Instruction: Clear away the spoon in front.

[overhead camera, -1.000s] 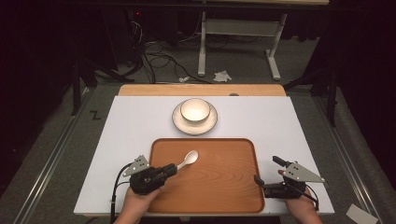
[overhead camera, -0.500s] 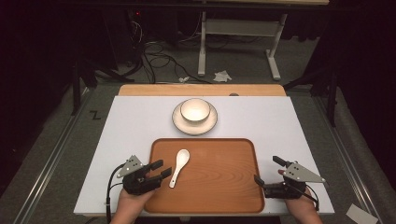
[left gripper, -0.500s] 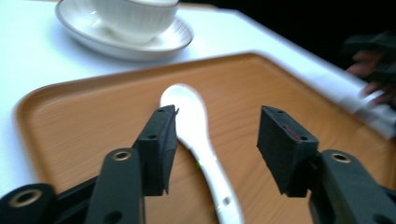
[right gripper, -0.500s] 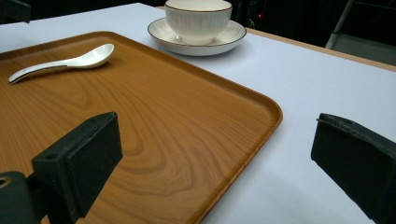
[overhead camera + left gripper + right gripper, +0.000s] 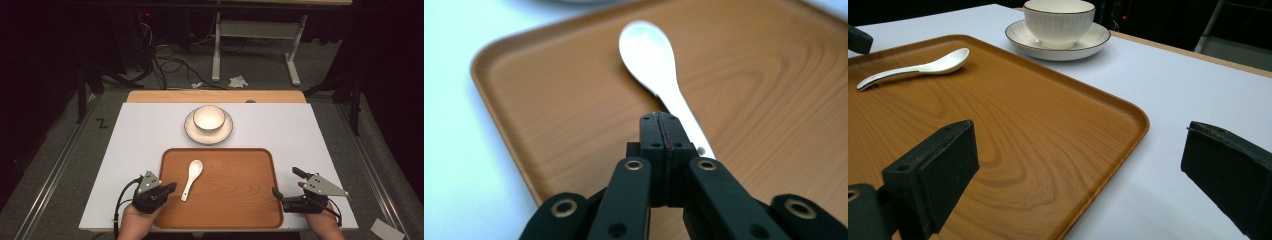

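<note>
Wood tray: a brown, wood-grain rectangular tray with rounded corners (image 5: 235, 200) lies on the white counter (image 5: 140, 145), between the 2 claws.
Spoon: a white ceramic soup spoon (image 5: 192, 178) lies flat on the tray's left part, just beyond the left claw's tips; bowl end away from that claw, handle end toward it.
Left claw: the left claw (image 5: 170, 187), held in the person's left hand (image 5: 135, 220), sits over the tray's near-left edge with its 2 black jaws pressed together and nothing between them. In the left gripper view the joined tips (image 5: 660, 131) lie just in front of the spoon's handle end (image 5: 684, 112); whether they touch it cannot be told.
Right claw: the right claw (image 5: 285, 182), held in the right hand (image 5: 325, 225), has its jaws spread wide and holds nothing. One jaw hangs over the tray's near-right corner, the other over bare counter just outside the rim.
Bowl and saucer: a white ribbed bowl with a thin dark rim (image 5: 208, 117) stands on a matching white round saucer (image 5: 190, 129), on the counter beyond the tray's far edge, well apart from both claws.
Counter edge: a light wooden strip (image 5: 165, 96) runs along the far side, past the bowl.
</note>
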{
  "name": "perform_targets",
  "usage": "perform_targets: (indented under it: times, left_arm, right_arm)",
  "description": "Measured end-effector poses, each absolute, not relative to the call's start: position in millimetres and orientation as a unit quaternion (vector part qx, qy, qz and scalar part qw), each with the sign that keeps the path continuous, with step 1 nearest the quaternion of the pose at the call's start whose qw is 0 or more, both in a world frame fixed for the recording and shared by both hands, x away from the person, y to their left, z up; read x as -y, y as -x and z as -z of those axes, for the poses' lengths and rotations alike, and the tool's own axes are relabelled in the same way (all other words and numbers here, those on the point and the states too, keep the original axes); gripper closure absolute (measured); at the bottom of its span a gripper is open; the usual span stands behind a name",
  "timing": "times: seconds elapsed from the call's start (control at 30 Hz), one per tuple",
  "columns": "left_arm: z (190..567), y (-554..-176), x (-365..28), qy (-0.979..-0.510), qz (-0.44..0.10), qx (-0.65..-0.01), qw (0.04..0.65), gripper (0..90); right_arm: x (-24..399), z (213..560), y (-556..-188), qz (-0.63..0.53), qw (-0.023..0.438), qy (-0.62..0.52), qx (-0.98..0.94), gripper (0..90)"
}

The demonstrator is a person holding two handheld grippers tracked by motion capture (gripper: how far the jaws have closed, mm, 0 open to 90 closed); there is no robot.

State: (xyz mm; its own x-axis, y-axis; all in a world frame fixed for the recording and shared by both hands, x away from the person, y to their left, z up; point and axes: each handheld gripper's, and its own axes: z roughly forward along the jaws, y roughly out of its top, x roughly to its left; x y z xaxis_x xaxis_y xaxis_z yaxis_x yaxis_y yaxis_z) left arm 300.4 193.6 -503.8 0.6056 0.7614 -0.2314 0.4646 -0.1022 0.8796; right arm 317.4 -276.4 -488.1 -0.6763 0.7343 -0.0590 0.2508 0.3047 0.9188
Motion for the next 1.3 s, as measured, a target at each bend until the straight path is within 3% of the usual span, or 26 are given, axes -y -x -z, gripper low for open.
perform_targets:
  times: [0.6,1.3]
  left_arm:
    - [510.5,-298.1,-177.8,-0.799,-0.143,-0.428,0.398,90.0]
    - [513.1,-293.4,-153.0,-0.836,-0.141,-0.383,0.367,90.0]
  right_arm:
    - [276.0,487.7,-316.8,-0.496,0.246,-0.321,-0.769,2.9]
    - [276.5,487.4,-316.5,-0.496,0.245,-0.319,-0.769,2.9]
